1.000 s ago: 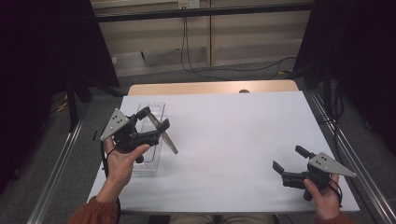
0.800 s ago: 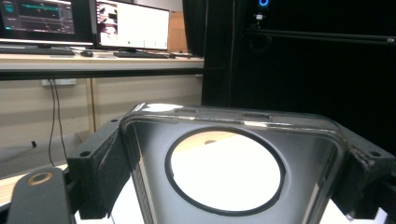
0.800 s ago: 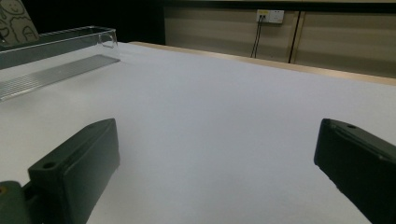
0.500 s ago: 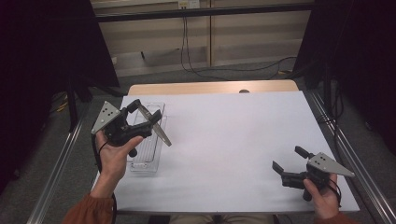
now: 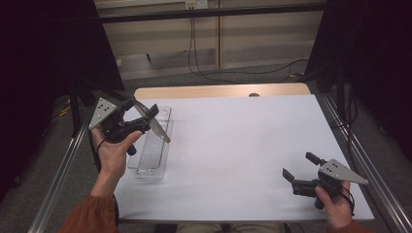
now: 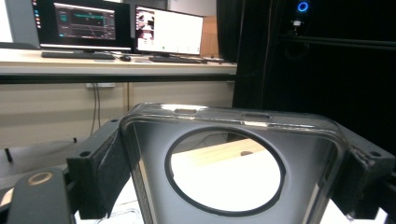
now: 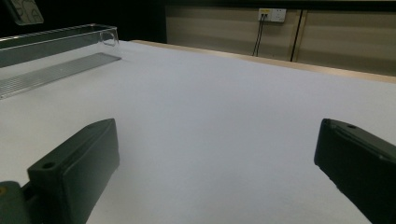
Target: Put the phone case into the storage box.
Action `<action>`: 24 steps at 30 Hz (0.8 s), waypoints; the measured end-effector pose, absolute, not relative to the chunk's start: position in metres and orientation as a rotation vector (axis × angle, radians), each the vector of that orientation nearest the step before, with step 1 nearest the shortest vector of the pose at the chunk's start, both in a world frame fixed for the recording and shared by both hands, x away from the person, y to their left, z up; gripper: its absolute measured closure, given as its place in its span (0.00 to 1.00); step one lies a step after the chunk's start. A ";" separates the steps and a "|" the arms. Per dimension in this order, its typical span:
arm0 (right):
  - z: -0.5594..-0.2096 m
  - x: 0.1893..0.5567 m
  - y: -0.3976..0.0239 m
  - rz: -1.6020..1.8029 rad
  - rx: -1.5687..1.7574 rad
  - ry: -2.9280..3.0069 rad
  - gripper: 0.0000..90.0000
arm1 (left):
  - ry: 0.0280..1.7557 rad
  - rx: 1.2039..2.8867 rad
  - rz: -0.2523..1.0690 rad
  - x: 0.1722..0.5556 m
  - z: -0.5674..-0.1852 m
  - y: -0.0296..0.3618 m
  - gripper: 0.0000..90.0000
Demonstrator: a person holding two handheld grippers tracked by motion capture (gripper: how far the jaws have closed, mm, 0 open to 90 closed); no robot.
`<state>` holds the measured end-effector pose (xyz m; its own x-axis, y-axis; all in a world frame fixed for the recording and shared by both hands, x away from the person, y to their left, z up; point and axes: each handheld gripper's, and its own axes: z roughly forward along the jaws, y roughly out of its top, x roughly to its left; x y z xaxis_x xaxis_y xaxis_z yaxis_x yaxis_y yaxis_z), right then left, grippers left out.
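Note:
My left gripper (image 5: 142,115) is shut on a phone case (image 5: 154,127), held in the air above the left side of the table. In the left gripper view the phone case (image 6: 149,186) is clamped between both jaws. It has a clear rim, a dark back and a large round cut-out. A clear plastic tray (image 5: 145,162) lies on the white table cover just below it. My right gripper (image 5: 299,166) rests low near the table's front right corner, open with nothing between its jaws. In the right gripper view the right gripper (image 7: 217,158) faces the tray (image 7: 56,46) far off.
The white cover (image 5: 243,145) spreads over the table, with a wooden strip (image 5: 218,91) at the far edge. Metal rails (image 5: 359,160) run along both sides. Desks with monitors (image 6: 168,30) stand beyond the table, and cables hang on the back wall.
My left gripper has risen and moved left and away with the phone case, which now tilts over the tray's far half. The right gripper has stayed put.

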<state>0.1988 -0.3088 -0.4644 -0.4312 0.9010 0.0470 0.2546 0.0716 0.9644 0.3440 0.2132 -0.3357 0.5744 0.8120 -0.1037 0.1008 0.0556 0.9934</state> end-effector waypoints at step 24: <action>-0.465 0.198 -0.309 1.391 1.148 1.738 0.00 | 0.920 1.418 0.747 0.381 -0.343 0.217 0.15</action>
<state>0.1984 -0.3089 -0.4645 -0.4247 0.9041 0.0461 0.2430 0.0648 0.9679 0.3809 0.2170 -0.3425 0.4763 0.8753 -0.0837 0.0980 0.0417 0.9943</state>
